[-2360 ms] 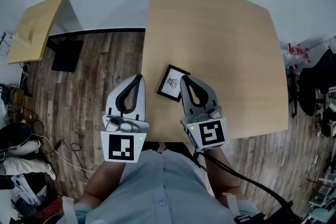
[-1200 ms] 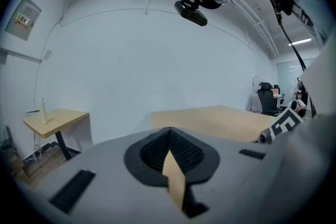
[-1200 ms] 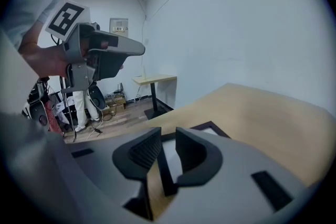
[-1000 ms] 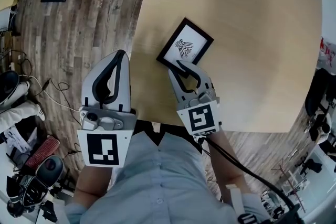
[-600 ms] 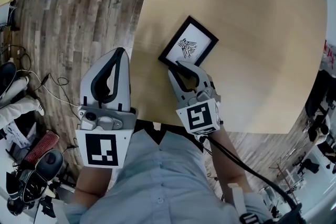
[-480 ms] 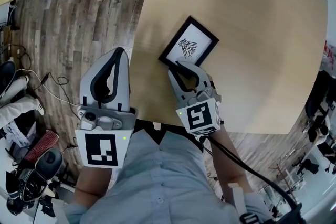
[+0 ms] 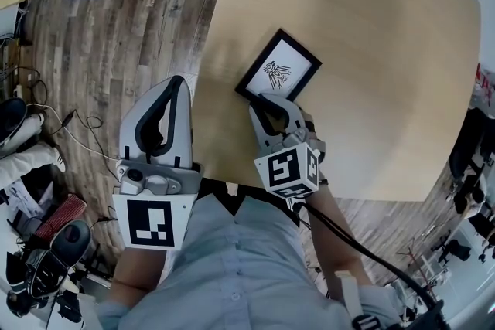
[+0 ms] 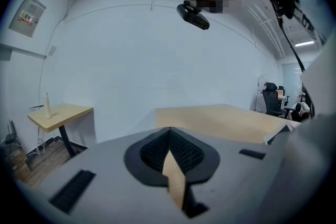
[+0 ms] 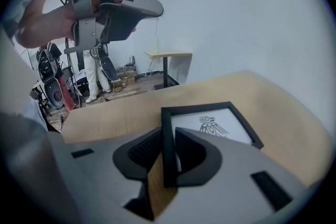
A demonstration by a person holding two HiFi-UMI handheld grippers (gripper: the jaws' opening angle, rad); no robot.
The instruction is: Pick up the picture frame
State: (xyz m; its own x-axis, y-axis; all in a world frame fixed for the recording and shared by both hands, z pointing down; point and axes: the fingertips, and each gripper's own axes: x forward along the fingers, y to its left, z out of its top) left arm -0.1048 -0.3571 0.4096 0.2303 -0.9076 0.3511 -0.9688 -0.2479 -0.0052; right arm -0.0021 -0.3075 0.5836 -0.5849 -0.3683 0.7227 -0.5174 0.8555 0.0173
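The picture frame (image 7: 278,71), black with a white print of a dark figure, is on the light wooden table (image 7: 371,27) near its front left corner. My right gripper (image 7: 265,100) is shut on the frame's near edge; in the right gripper view the black frame (image 9: 210,124) rail runs between the two pads of the right gripper (image 9: 168,152). Whether the frame has left the table I cannot tell. My left gripper (image 7: 176,85) is shut with nothing in it, held above the floor left of the table. Its closed tips (image 8: 169,132) point over the table (image 8: 220,119).
Wood-plank floor (image 7: 116,50) lies left of the table, with cables and bags (image 7: 31,143) at the far left. A small second table (image 9: 168,54) stands by the white wall. The left gripper (image 9: 118,8) hangs high in the right gripper view. The table's front edge is at my body.
The right gripper has rolled sideways, so its marker cube shows another face, and the frame has shifted slightly with it. The left gripper has stayed in place.
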